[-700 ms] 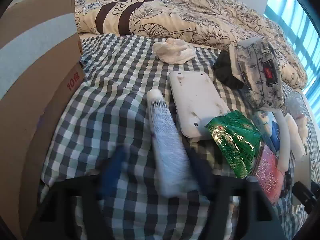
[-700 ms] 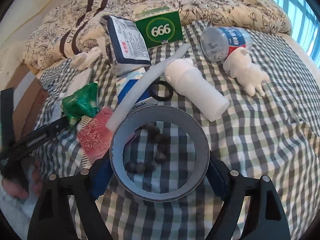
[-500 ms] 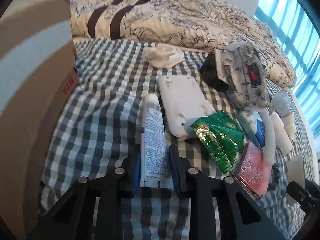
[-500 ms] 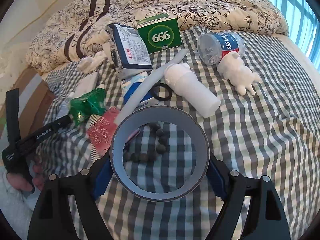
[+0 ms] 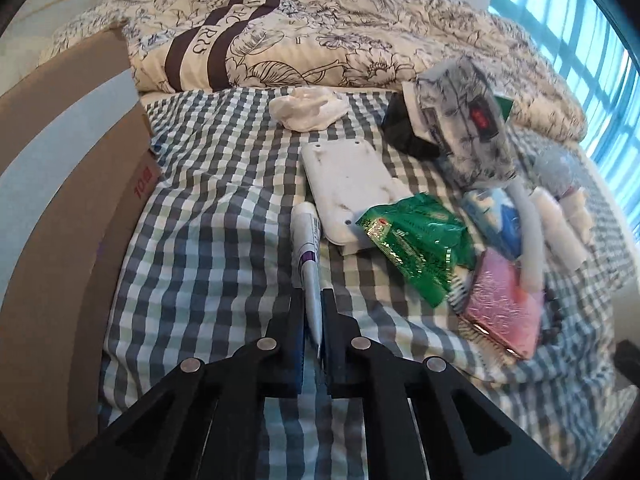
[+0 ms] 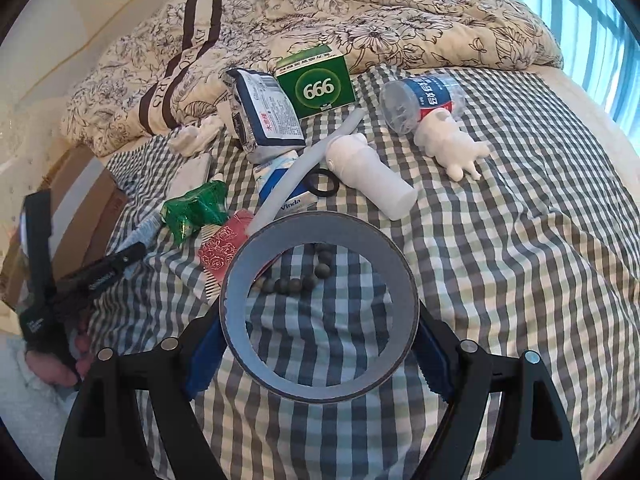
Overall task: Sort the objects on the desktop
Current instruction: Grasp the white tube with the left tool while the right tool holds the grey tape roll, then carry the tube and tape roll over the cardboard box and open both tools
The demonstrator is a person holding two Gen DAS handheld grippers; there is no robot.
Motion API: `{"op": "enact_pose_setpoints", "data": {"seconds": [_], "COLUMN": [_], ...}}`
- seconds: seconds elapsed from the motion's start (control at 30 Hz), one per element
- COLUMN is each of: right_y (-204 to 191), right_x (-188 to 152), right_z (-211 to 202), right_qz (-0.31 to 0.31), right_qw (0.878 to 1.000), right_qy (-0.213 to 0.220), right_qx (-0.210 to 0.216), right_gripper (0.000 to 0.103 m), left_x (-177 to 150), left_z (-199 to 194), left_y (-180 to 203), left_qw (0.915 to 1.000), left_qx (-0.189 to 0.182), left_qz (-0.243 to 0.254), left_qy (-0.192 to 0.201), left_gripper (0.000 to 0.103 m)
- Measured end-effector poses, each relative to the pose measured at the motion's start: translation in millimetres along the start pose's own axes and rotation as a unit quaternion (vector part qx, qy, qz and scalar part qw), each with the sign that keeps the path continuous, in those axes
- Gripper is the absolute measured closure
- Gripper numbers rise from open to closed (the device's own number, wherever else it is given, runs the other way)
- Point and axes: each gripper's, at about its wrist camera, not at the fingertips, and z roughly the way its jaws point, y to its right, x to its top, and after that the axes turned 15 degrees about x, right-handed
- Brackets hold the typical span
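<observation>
**Two items gripped, most of the pile unsorted**

A white tube (image 5: 307, 256) is pinched at its flat tail end between the fingers of the left gripper (image 5: 313, 320), which are nearly closed around it; the cap end points toward 12 o'clock over the checked bedsheet (image 5: 208, 216). A grey tape roll (image 6: 319, 314) is held across its outer rim by the right gripper (image 6: 319, 344), whose fingers are spread wide to span it.

A cardboard box (image 5: 68, 184) is seen at 9 o'clock in the left wrist view and is judged the likely destination, though its inside is not shown, so nothing can be confirmed as already sorted.

Much is left on the bed. In the right wrist view, a green box (image 6: 316, 80) is seen at 12 o'clock, a plastic bottle (image 6: 420, 98) and a white figurine (image 6: 452, 148) at 1 o'clock, a white cylinder (image 6: 370, 176) near centre, and a green packet (image 6: 196, 210), a red patterned item (image 6: 224, 250) and a string of beads (image 6: 300, 280) toward 10 o'clock. The task is judged to be at an early stage, with two items lifted and none visibly delivered.
</observation>
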Motion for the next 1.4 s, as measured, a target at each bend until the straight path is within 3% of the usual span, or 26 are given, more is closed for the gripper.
{"op": "enact_pose_setpoints", "data": {"seconds": [0.2, 0.43, 0.67, 0.8, 1.07, 1.23, 1.4], "right_y": [-3, -25, -87, -135, -261, -319, -346], "right_x": [2, 7, 22, 37, 61, 77, 82], "right_z": [-9, -30, -62, -69, -42, 2, 49], "right_qz": [-0.005, -0.021, -0.068, -0.098, -0.159, -0.155, -0.126], "right_qw": [1.000, 1.000, 0.996, 0.991, 0.971, 0.961, 0.958], "right_qy": [0.007, 0.019, 0.041, 0.049, 0.030, -0.009, -0.037], "right_qx": [0.002, 0.011, 0.043, 0.072, 0.174, 0.228, 0.254], "right_gripper": [0.021, 0.021, 0.021, 0.021, 0.021, 0.021, 0.021], "left_x": [-2, 19, 45, 46, 26, 8, 1], "left_z": [-27, -98, -167, -184, -167, -140, -116], "left_y": [-10, -36, -93, -147, -239, -258, -265], "left_qw": [0.9992, 0.9947, 0.9883, 0.9861, 0.9830, 0.9833, 0.9823], "left_qx": [0.007, -0.014, -0.022, 0.006, 0.061, 0.070, 0.074], "left_qz": [-0.019, -0.040, -0.069, -0.087, -0.131, -0.144, -0.154], "left_qy": [0.033, 0.093, 0.135, 0.141, 0.113, 0.088, 0.076], "left_gripper": [0.097, 0.097, 0.096, 0.096, 0.096, 0.096, 0.096]}}
